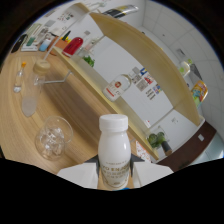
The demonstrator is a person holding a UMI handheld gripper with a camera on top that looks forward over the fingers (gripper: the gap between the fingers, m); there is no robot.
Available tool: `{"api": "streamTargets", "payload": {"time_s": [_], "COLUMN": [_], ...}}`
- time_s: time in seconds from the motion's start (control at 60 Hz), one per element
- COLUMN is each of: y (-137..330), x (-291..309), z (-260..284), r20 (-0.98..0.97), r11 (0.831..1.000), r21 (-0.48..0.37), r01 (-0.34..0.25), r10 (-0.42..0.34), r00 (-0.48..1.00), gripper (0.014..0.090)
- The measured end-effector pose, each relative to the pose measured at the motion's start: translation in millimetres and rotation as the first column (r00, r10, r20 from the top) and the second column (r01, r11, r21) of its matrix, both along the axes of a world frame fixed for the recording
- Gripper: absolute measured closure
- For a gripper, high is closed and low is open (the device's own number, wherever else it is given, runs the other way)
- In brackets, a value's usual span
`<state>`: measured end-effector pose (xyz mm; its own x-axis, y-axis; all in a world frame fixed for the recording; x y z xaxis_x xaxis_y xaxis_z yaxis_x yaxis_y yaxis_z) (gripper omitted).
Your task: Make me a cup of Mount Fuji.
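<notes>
A white milk bottle (114, 147) with a white cap stands upright between my fingers. The gripper (115, 174) is shut on the bottle's lower body, and the pale fingers (75, 175) press it from both sides. Just ahead to the left, a clear glass with ice cubes (53, 136) sits on the wooden counter (75, 105). Beyond the glass lies a long clear spoon-like tool (29, 105). The bottle's base is hidden.
A raised wooden shelf (145, 60) runs along the counter's far side. A clear bottle with a red label (119, 85) stands by it, as does a red container (72, 46). A small vial (19, 77) stands far left, and a green plant (159, 140) stands right of the bottle.
</notes>
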<state>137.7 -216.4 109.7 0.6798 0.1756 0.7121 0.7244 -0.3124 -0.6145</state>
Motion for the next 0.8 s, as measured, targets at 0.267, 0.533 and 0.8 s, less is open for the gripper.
{"api": "streamTargets", "payload": {"time_s": [0.267,0.533,0.8], "y": [7,19,21], "x": [-12,-16,-21], "z": [8,19,18], "r20": [0.512,0.804,0.867], "r11": [0.979,0.960,0.942], "r21": [-0.070,-0.126,-0.161], "r01": [-0.191,-0.251,-0.295], "r10": [0.199,0.247,0.278], "r00": [0.836,0.541,0.414], "gripper": [0.0571,0.0570,0.0569]}}
